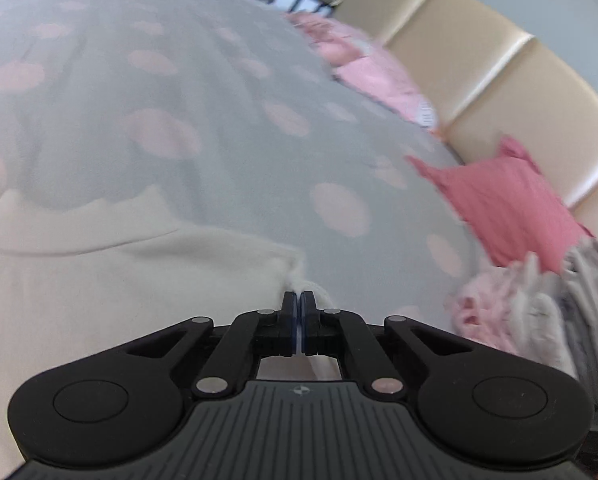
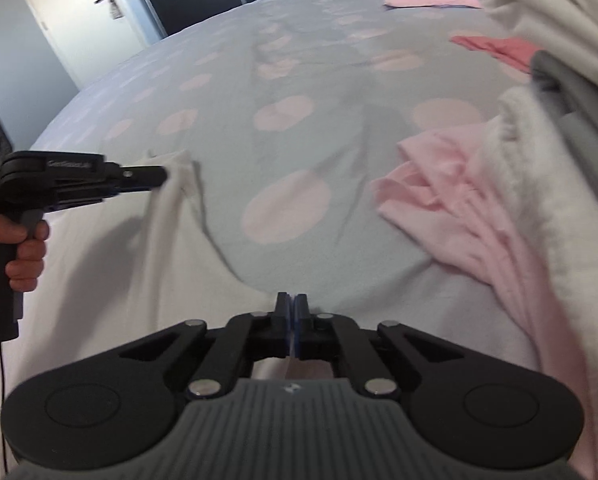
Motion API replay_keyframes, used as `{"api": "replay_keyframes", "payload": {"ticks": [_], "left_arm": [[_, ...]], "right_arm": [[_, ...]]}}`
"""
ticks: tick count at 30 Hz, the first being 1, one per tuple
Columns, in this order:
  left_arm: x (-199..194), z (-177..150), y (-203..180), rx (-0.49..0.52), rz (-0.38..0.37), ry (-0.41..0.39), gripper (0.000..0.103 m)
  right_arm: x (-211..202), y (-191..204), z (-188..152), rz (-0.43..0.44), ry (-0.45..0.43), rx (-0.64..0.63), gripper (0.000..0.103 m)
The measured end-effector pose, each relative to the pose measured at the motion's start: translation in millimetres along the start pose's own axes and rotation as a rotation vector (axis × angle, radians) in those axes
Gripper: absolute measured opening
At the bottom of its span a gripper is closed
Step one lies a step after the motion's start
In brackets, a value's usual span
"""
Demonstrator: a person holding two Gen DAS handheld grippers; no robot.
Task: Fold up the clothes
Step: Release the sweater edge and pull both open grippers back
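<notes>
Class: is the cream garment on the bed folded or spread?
Spread, not yet folded: the cream fabric garment lies open, an edge pinched in each gripper's shut jaws.

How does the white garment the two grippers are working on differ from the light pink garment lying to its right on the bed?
The white garment is pinched by both the left gripper and the right gripper, jaws shut on its edge; the light pink garment is untouched. The white one is pulled fairly flat; the pink one lies crumpled against a heap of laundry. Both rest on the grey spotted bedcover.
</notes>
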State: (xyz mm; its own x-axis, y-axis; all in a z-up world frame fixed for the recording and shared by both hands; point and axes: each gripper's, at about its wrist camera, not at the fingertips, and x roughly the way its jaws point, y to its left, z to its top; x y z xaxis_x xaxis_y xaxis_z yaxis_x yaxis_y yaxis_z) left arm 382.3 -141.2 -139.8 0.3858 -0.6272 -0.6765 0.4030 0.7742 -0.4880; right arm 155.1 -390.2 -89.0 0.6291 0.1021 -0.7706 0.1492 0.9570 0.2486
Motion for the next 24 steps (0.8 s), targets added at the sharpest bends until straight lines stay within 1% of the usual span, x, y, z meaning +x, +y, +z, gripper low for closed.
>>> {"api": "replay_keyframes", "payload": {"ticks": [2,5,6,7,8,9,10,11,13,16,19,20,22,24], "left_arm": [[7,-4,8,-0.003,0.014,0.012,0.000],[7,-6,11,-0.033,-0.004,-0.023,0.001],[7,-6,10,-0.038,-0.006,-0.031,0.003],[6,-5,9,-0.050,-0.018,-0.031,0.007],[3,-5,8,-0.056,-0.032,-0.033,0.016],[0,-6,6,-0.062,-0.043,-0.034,0.022],[-5,-8,3,-0.053,-0.028,-0.041,0.025],[-10,-11,1,-0.047,-0.014,-0.042,0.029],[-18,-21,-2,-0.044,-0.012,-0.024,0.030],[-33,-42,-8,-0.027,-0.039,0.000,0.030],[-42,-66,-23,0.030,-0.044,0.043,0.030],[-44,-74,-31,0.077,-0.022,0.058,0.030],[-51,-88,-46,0.151,0.023,0.051,0.030],[-60,-98,-50,0.132,0.028,0.064,0.031]], "right_arm": [[3,-1,-1,-0.020,0.004,-0.004,0.001],[8,0,-1,-0.032,0.013,-0.007,0.001],[8,0,-1,-0.032,0.013,-0.008,0.001],[8,-1,0,-0.028,0.016,-0.002,0.001],[8,-3,0,-0.019,0.019,0.008,0.002],[7,-4,0,-0.011,0.018,0.015,0.002],[6,-5,1,-0.004,0.014,0.022,0.005],[4,-4,1,-0.014,0.008,0.017,0.009],[0,-2,2,-0.032,-0.004,0.009,0.009],[-7,0,0,-0.027,-0.013,0.005,0.009],[-14,5,-3,-0.019,-0.016,-0.006,0.009],[-16,8,-5,-0.019,-0.012,-0.013,0.009],[-21,14,-9,-0.022,0.016,-0.033,0.010],[-30,19,-15,-0.027,0.022,-0.054,0.013]]}}
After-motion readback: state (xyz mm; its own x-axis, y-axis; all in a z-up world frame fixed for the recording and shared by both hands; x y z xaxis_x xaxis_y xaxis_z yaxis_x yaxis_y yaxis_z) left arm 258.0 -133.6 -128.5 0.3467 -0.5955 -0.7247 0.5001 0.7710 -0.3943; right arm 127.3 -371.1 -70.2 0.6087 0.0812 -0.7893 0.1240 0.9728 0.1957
